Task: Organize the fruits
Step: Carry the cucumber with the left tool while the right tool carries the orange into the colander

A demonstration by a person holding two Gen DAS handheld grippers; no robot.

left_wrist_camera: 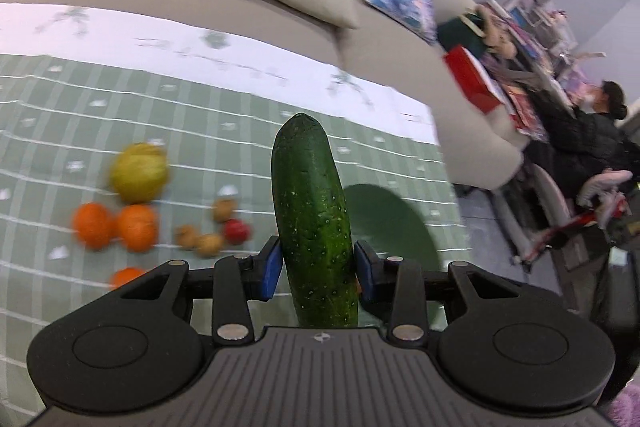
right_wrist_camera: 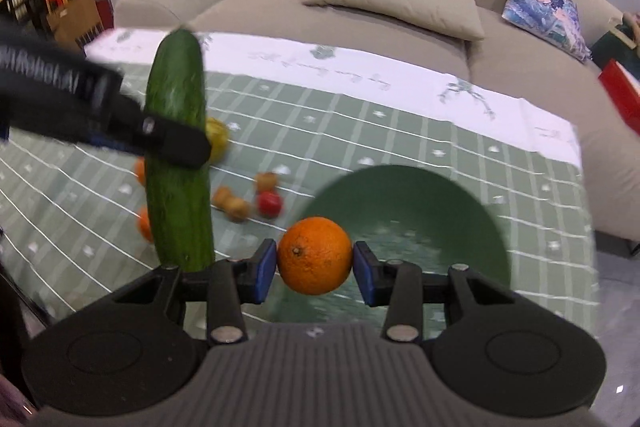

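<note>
Green cucumber (left_wrist_camera: 314,227), orange orange (right_wrist_camera: 315,255), green-and-white checked tablecloth (right_wrist_camera: 400,131), dark green plate (right_wrist_camera: 420,211)

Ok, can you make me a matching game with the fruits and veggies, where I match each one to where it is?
Things:
1. cucumber
2. orange
3. small red fruit
4. green plate

Places:
A. lying loose on the tablecloth beside some little brown fruits
B. held in the right gripper
C. flat on the tablecloth, behind the right gripper
D. held upright in the left gripper

Pairs: 1-D, 2-B, 3-A, 4-C
</note>
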